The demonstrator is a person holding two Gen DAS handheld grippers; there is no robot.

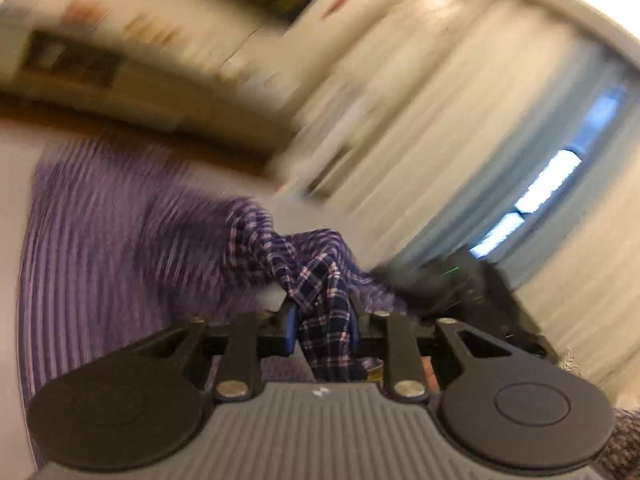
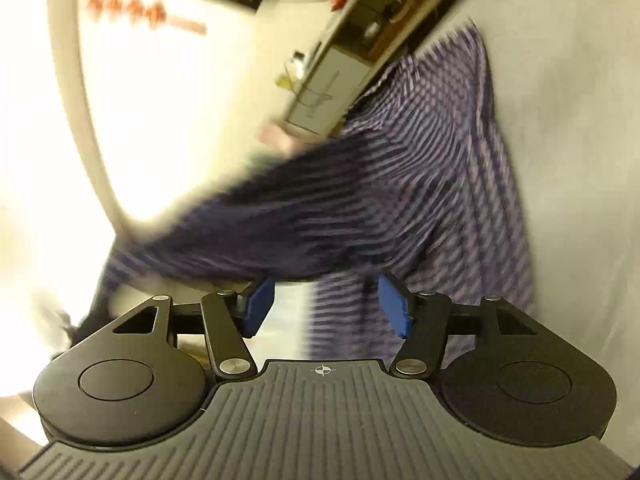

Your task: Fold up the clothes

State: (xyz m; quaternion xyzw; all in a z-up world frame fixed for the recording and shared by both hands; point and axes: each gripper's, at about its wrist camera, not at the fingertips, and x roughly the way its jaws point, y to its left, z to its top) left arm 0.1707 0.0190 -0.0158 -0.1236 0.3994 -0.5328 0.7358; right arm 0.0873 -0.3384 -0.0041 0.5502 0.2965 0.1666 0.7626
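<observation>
Left tongs (image 1: pixel 323 320) pinch plaid garment (image 1: pixel 320 280); right tongs (image 2: pixel 326 304) agape

The plaid shirt (image 1: pixel 320 280) fills the gap between the left gripper's (image 1: pixel 323 320) blue pads. The right gripper's (image 2: pixel 326 304) spread fingers have open room between them, the shirt draped across just ahead; pale surface (image 2: pixel 580 160) lies bare right of it.
</observation>
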